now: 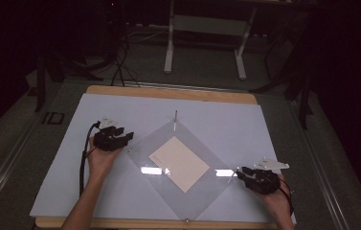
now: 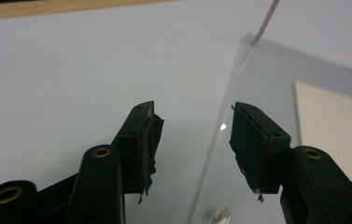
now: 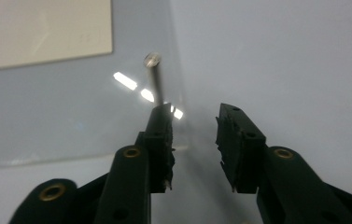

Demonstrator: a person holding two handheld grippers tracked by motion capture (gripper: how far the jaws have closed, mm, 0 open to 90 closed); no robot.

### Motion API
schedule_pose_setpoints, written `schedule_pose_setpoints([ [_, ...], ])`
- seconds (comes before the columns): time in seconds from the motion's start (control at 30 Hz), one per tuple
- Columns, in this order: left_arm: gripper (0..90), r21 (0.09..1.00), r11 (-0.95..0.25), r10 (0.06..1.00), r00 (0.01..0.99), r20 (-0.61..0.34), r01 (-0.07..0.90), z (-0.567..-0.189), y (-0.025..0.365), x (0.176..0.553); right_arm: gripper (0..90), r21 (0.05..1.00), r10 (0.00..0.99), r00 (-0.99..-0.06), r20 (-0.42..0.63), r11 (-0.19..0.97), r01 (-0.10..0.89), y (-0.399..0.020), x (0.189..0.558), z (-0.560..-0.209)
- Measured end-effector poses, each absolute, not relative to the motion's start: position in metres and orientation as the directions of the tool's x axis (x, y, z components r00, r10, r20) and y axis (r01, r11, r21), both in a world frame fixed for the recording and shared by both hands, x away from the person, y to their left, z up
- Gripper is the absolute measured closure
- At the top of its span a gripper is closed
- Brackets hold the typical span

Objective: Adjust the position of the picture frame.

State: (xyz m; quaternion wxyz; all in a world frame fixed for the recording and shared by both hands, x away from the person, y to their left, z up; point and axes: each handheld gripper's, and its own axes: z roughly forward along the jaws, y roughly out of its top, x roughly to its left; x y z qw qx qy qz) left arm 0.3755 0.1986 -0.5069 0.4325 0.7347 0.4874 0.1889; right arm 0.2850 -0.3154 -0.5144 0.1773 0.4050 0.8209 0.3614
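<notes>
Now clear sheet [image 1: 180, 165] approached at opposite corners. Left tool [image 1: 122, 138] spread, edge between jaws, ungripped. Right tool [image 1: 242, 173] spread near corner pin [image 3: 154, 77]. Next: both jaws to be closed on sheet edge.

text: none legible | labels: none | numbers: none

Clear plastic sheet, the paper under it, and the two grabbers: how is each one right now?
Clear sheet: lying flat on the table, turned like a diamond.
Paper: flat under the clear sheet.
Left gripper: open at the sheet's left corner, edge between its jaws.
Right gripper: open at the sheet's right corner.
</notes>
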Motion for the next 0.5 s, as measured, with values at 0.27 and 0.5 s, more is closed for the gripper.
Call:
schedule_pose_setpoints([
  [0.27, 49.9, 0.816, -0.193, 0.855, 0.501, -0.132, 0.545, -0.509, 0.170, 0.403, 68.2, 0.764, 0.756, -0.654, 0.024, 0.408, 0.500, -0.308, 0.284, -0.516],
  [0.5, 50.7, 0.820, -0.234, 0.838, 0.536, -0.102, 0.523, -0.511, 0.143, 0.417, 84.4, 0.773, 0.757, -0.654, 0.006, 0.411, 0.483, -0.293, 0.293, -0.522],
])
